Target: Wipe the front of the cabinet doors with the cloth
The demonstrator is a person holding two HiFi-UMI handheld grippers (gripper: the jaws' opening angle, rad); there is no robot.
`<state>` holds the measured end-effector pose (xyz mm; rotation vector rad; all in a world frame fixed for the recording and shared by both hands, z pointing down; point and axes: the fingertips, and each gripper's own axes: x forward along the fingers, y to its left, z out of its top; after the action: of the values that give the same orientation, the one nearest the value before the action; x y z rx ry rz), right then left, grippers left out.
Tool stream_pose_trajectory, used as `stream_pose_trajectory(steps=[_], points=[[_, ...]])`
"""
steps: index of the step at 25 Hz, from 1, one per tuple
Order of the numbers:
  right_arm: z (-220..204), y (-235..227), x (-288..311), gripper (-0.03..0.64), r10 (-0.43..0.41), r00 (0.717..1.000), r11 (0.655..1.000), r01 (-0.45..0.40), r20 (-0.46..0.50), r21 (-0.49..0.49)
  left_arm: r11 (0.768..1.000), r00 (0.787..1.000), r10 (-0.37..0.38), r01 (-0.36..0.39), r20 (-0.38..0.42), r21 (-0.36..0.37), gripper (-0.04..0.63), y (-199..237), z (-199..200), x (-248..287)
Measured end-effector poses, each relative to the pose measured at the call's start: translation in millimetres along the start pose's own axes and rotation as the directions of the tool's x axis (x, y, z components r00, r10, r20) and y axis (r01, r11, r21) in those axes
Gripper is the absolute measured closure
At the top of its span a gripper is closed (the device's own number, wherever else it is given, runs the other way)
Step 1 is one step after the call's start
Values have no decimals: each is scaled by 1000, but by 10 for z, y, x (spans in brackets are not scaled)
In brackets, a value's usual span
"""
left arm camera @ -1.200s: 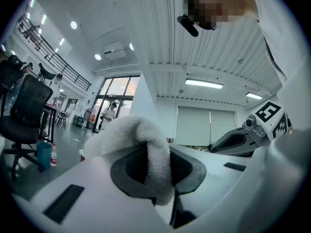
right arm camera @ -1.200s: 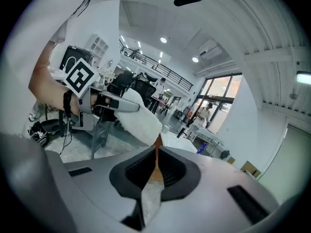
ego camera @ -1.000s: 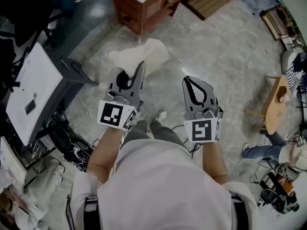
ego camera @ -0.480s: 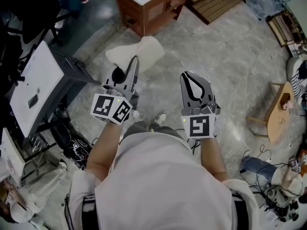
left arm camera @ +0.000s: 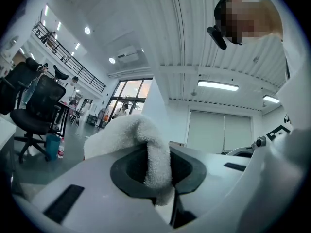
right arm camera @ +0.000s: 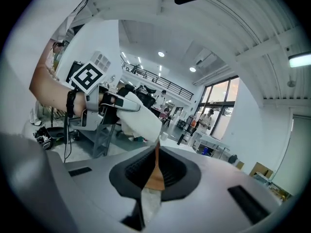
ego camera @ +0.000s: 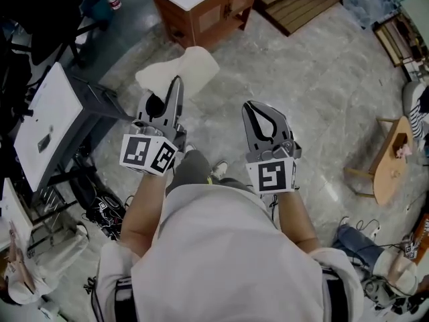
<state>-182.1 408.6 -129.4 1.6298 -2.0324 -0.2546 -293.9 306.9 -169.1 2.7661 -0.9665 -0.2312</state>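
A grey marbled stone floor [ego camera: 315, 92] fills most of the head view. At the far side, left of centre, stands the brown wooden cabinet with a white top [ego camera: 216, 11]. Its door fronts face the person. The fluffy white cloth [ego camera: 175, 72] hangs just on the near side of the cabinet, and contact between them cannot be made out. The left gripper [ego camera: 175, 86] has its jaws clamped on a fold of this cloth, most of which bunches out beyond the tips. To its right, the right gripper [ego camera: 260, 109] is pressed closed to a thin slit with nothing in it.
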Motion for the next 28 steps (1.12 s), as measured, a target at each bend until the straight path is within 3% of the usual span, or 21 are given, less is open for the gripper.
stream_pose_trajectory(steps=[8,22,28], points=[[-94,-242,519,569,14,1000,1000,-13,-8,14,1000,1000,15,-16,-26,-16,535,369,-186,475],[-184,-1292,2462,569,51,996,999,-51,-75,9,997,998,11,-16,-62,-74,535,1569,-474,2348],[-220,-1666,3041,569,57,995,998,-57,-82,5,996,995,2,-10,-99,-87,535,1830,-563,2920]])
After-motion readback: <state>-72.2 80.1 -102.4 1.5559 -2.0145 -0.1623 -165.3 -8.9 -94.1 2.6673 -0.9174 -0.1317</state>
